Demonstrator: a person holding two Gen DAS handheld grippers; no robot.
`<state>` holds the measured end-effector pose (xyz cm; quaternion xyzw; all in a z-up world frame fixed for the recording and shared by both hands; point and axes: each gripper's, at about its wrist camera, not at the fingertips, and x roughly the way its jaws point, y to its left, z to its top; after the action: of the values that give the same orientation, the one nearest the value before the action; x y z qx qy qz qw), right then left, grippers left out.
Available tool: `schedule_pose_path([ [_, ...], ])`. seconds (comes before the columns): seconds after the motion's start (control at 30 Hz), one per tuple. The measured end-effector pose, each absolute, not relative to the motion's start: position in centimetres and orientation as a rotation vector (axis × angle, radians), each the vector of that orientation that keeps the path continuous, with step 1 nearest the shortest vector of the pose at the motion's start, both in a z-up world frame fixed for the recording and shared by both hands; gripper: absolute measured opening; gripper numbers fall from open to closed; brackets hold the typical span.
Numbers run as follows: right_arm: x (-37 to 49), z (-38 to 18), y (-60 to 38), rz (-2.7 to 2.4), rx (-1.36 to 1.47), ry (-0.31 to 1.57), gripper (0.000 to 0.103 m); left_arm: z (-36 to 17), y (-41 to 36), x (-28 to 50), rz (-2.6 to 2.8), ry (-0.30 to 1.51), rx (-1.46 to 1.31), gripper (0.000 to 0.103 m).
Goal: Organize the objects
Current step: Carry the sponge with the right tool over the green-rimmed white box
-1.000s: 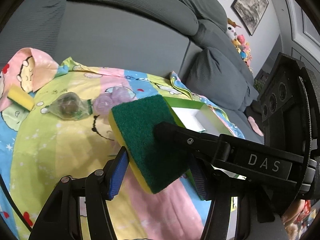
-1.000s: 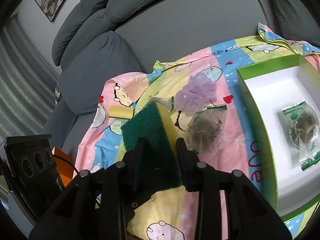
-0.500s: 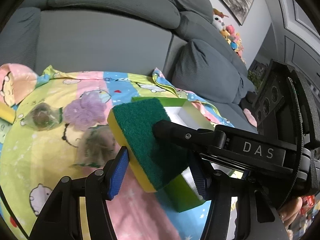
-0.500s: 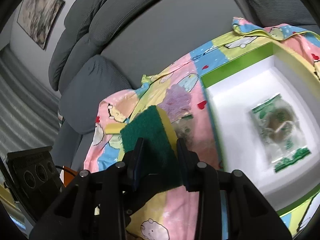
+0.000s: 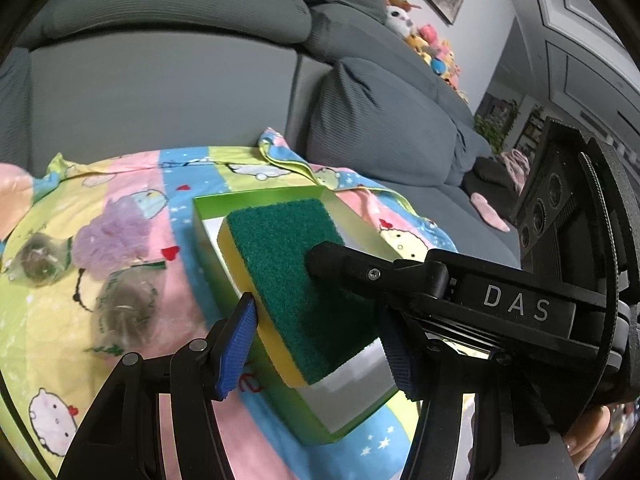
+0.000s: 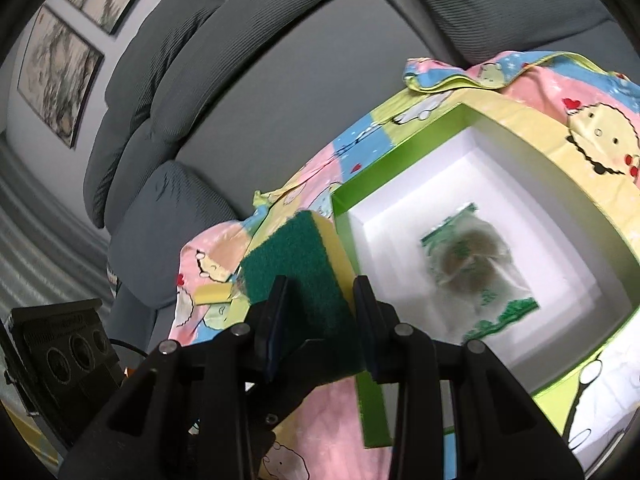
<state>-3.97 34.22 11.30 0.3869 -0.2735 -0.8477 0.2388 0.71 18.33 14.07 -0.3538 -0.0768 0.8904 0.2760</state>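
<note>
Since the earlier frames, both grippers have carried the sponge sideways across the cartoon blanket [image 5: 120, 184], so the green box [image 6: 400, 168] now lies under and right of it. 1 packet [image 6: 472, 264] already rests inside. The sponge [image 5: 288, 272], long axis running away from the left camera, hangs over the box's near rim. The right gripper [image 6: 320, 320] pinches its 2 broad faces; the left gripper [image 5: 320, 340] brackets its edges, partly open, contact unclear. The right is better placed to lower it.
</note>
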Motion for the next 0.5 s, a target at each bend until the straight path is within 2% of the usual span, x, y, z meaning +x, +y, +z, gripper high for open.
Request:
schedule_pose_path([
  [0.5, -4.3, 9.8, 37.9, -2.386, 1.138, -0.840, 0.034, 12.4, 21.7, -0.4, 2.287, -0.205, -1.012, 0.060],
])
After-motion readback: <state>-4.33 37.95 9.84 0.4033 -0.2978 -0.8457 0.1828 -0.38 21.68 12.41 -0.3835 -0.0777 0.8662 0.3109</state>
